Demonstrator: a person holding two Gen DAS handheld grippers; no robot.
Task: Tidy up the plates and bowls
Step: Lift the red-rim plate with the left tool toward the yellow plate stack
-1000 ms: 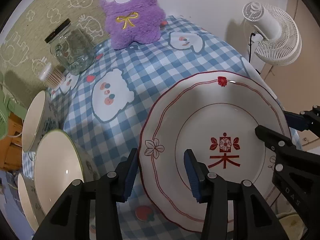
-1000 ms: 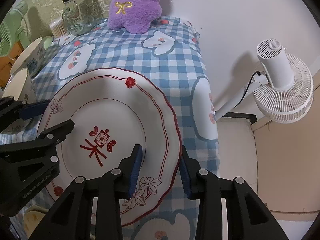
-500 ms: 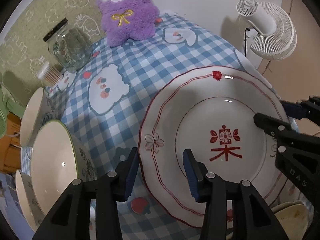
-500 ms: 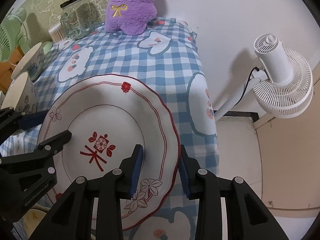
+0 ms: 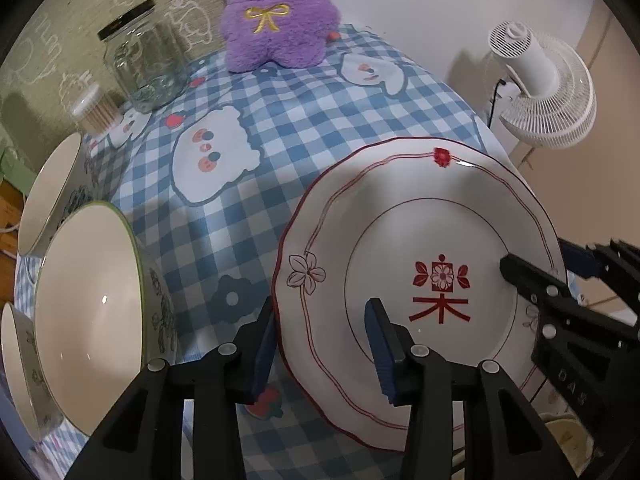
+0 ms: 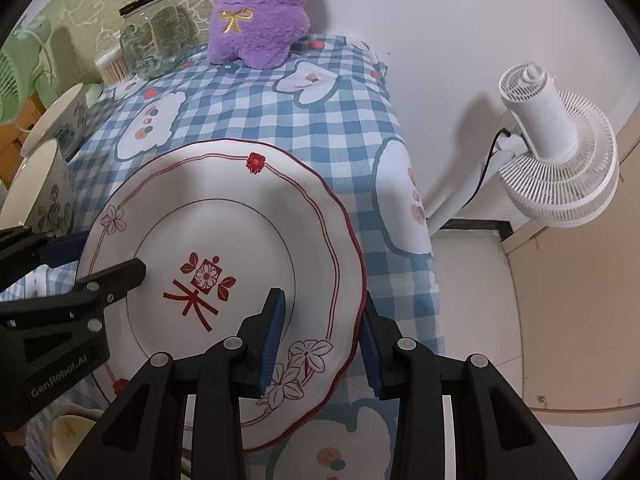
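Left wrist view, left to right: three bowls are stacked on their sides at the left edge, openings turned toward the camera; the green-rimmed bowl (image 5: 88, 312) is the nearest fully seen. Next comes the left gripper (image 5: 320, 340), then the plate (image 5: 420, 240), then the right gripper (image 5: 560, 276) entering from the right.

The plate is round, so no long axis can be given. It is held tilted over the blue checked worktop (image 5: 280, 128), face toward the cameras, the small red rim flower at the far edge. A red character with a flower motif is printed at centre, upright in this view. Both grippers are clamped on the rim: left jaws closed across the left rim, one pad on the face and one behind; right jaws the same on the opposite rim.

Writing: "DAS" is legible on the right gripper's body. In the right wrist view "GenRobot.AI" is read on the left gripper (image 6: 100, 256); the right gripper (image 6: 320, 336) is seen astride the rim of the plate (image 6: 240, 216).

Behind: glass jar (image 5: 144, 68), purple plush toy (image 5: 276, 20), white fan (image 5: 540, 92).
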